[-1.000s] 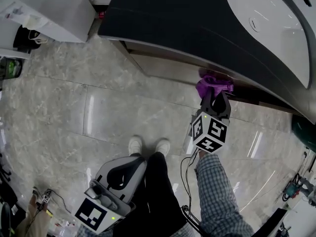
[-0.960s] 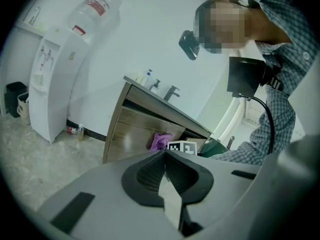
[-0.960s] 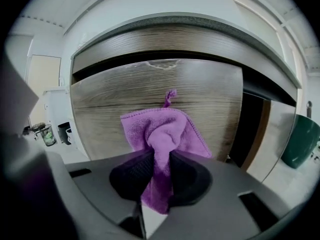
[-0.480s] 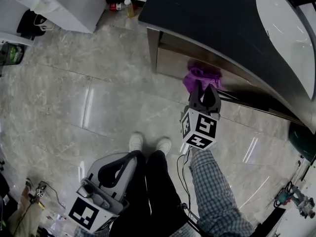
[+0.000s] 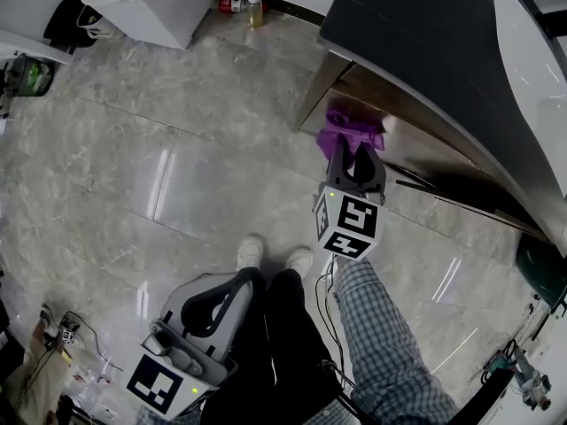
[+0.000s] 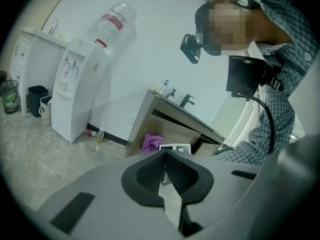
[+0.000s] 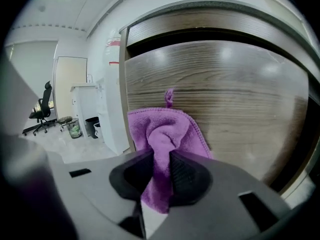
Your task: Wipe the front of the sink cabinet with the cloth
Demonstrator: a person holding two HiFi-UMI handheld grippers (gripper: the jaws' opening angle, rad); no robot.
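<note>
Purple microfibre cloth (image 7: 162,131), bunched between the clamped jaws of the right gripper (image 5: 353,156), has slid leftward over the last second along the brown wood-grain front of the sink cabinet (image 7: 240,99). It now presses on the panel near its left-hand corner, upper right of centre in the head view, so this stroke looks nearly out of panel. The checked sleeve (image 5: 383,335) reaches forward from the lower middle, while the left gripper (image 5: 211,312) hangs at lower left beside the legs, jaws together on nothing.

Right tongs (image 5: 353,150) hold the purple cloth (image 5: 349,127) against the wooden cabinet front (image 5: 418,146).
</note>
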